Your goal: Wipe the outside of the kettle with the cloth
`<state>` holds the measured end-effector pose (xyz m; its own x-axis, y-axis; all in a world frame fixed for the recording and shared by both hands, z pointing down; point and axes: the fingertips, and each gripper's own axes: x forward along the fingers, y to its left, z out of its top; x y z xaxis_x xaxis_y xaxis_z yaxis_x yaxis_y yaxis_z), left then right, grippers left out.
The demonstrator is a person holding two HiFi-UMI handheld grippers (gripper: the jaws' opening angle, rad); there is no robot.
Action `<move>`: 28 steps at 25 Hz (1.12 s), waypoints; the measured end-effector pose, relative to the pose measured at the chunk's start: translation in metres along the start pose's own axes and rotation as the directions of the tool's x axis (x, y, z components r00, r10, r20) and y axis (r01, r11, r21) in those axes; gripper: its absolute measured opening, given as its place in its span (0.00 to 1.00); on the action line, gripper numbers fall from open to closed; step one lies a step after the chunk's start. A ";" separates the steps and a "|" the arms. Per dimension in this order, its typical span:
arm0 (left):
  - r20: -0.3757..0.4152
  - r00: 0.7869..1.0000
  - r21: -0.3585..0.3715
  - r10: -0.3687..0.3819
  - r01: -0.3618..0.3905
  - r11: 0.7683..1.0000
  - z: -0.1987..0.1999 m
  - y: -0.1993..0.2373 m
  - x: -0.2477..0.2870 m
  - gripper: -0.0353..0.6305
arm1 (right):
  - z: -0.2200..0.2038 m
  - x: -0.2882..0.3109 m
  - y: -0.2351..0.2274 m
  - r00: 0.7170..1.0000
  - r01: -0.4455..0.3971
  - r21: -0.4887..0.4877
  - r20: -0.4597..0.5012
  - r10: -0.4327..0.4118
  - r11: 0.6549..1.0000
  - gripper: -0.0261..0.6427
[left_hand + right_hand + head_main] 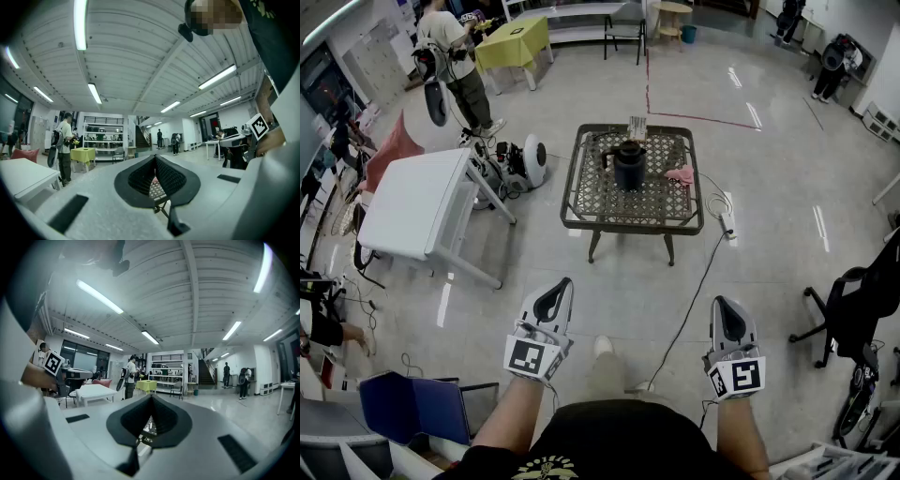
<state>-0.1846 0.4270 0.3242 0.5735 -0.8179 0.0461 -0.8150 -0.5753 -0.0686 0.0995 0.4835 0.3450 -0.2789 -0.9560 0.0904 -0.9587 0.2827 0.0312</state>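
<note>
- Black kettle (629, 164) stands on the lattice-topped table (630, 226), well ahead of both claws and roughly midway between their lines of aim.
- Pink cloth (681, 174) lies on the same table near the kettle, on the side toward the right gripper (719, 302).
- Held level, the left gripper (565, 281) has its jaws closed tip to tip with nothing between them.
- Jaws of the right gripper are likewise drawn together and empty, well short of the table.
- Ahead of the left gripper, on its outer side, stands a white table (412, 202).
</note>
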 end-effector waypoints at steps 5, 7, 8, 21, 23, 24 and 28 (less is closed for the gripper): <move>0.005 1.000 -0.007 -0.015 0.015 1.000 -0.007 0.031 0.035 0.06 | 0.002 0.047 -0.005 1.000 0.006 0.009 0.017 -0.006 1.000 0.05; 0.005 1.000 -0.001 -0.025 0.025 1.000 -0.011 0.040 0.047 0.06 | 0.002 0.062 -0.008 1.000 0.015 0.016 0.016 -0.015 1.000 0.05; 0.000 1.000 0.003 -0.030 0.030 1.000 -0.013 0.044 0.054 0.06 | 0.003 0.070 -0.009 1.000 0.018 0.017 0.014 -0.018 1.000 0.05; 0.025 0.997 -0.007 -0.069 0.070 0.998 -0.013 0.130 0.102 0.06 | 0.031 0.148 0.009 0.998 0.060 -0.022 0.017 -0.060 0.998 0.05; 0.024 0.997 -0.014 -0.070 0.070 0.997 -0.015 0.141 0.107 0.06 | 0.031 0.158 0.015 0.998 0.057 -0.023 0.017 -0.057 0.998 0.05; 0.022 0.997 -0.017 -0.071 0.071 0.997 -0.017 0.145 0.109 0.06 | 0.030 0.162 0.017 0.998 0.058 -0.024 0.015 -0.057 0.998 0.05; 0.016 0.996 -0.022 -0.084 0.084 0.996 -0.023 0.147 0.122 0.06 | 0.028 0.172 0.010 0.998 0.069 -0.023 0.002 -0.069 0.997 0.05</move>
<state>-0.2361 0.2431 0.3424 0.6410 -0.7667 0.0359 -0.7655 -0.6420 -0.0425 0.0406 0.3197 0.3332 -0.2122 -0.9735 0.0857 -0.9742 0.2176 0.0599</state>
